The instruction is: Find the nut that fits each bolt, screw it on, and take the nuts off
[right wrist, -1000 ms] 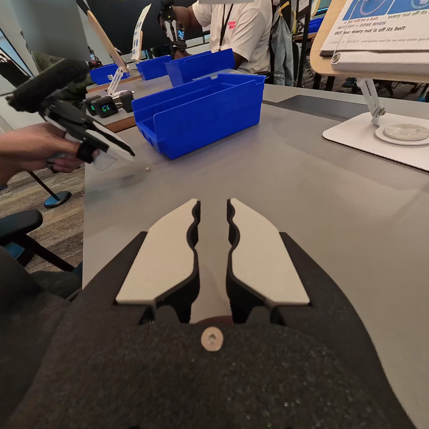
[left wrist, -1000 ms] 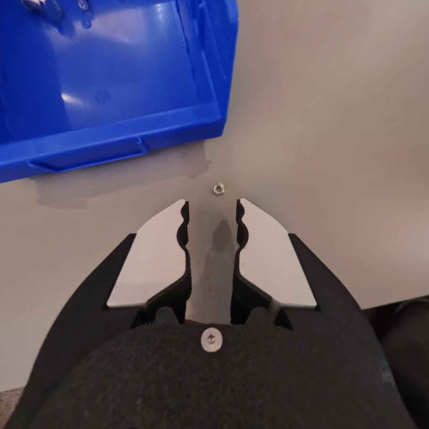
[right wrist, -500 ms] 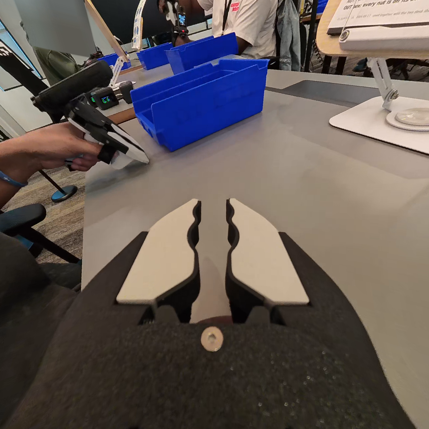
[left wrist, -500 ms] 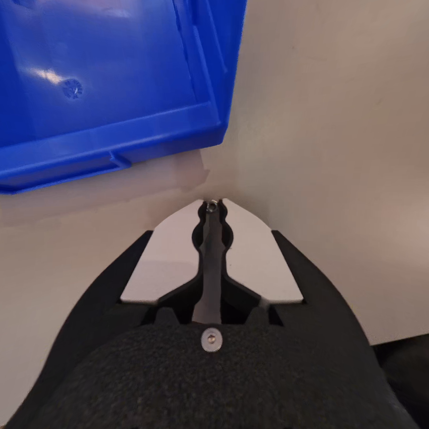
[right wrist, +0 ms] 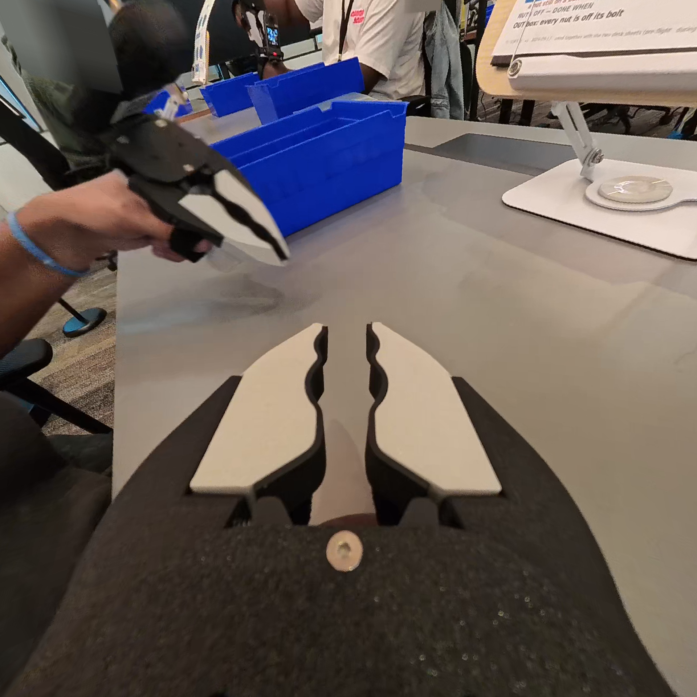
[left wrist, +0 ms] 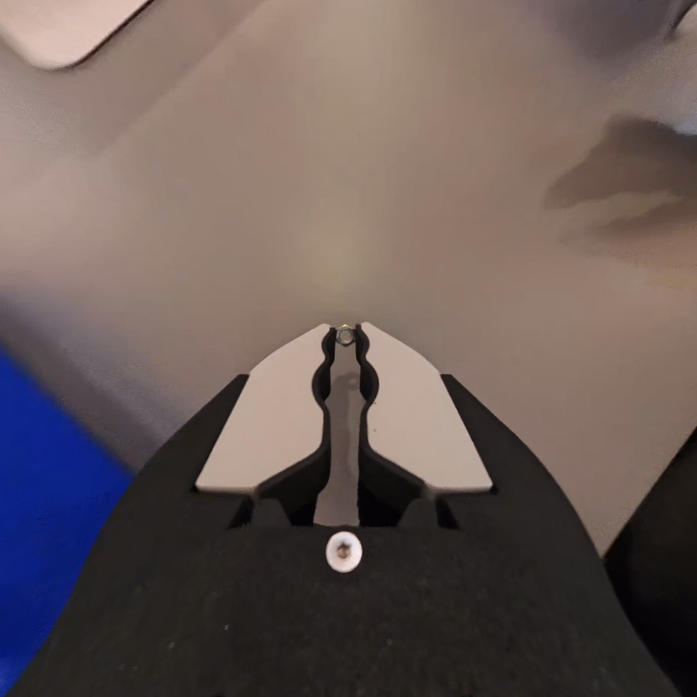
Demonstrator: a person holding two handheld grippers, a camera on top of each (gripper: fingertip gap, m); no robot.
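The grey counter (right wrist: 490, 301) fills most of both views. In the right wrist view a blue bin (right wrist: 324, 166) stands on it at upper centre, with more blue bins behind it and a person in a white shirt seated beyond. A white stand (right wrist: 603, 203) sits on the counter at the right edge, carrying a board with a printed sheet at upper right.

The right tongs (right wrist: 347, 332) fill the lower middle of their own view, held over bare counter with the jaws parted by a clear gap and nothing between them.

The left tongs (right wrist: 281, 256) show at the left of that view, held in a hand (right wrist: 94, 222) with a blue wristband, raised off the counter in front of the bin and blurred.

In the left wrist view the left tongs (left wrist: 345, 335) are closed almost fully, pinching a small silver nut (left wrist: 344, 336) at the very tips, at the frame's centre, above the counter. A blurred blue patch lies at lower left.
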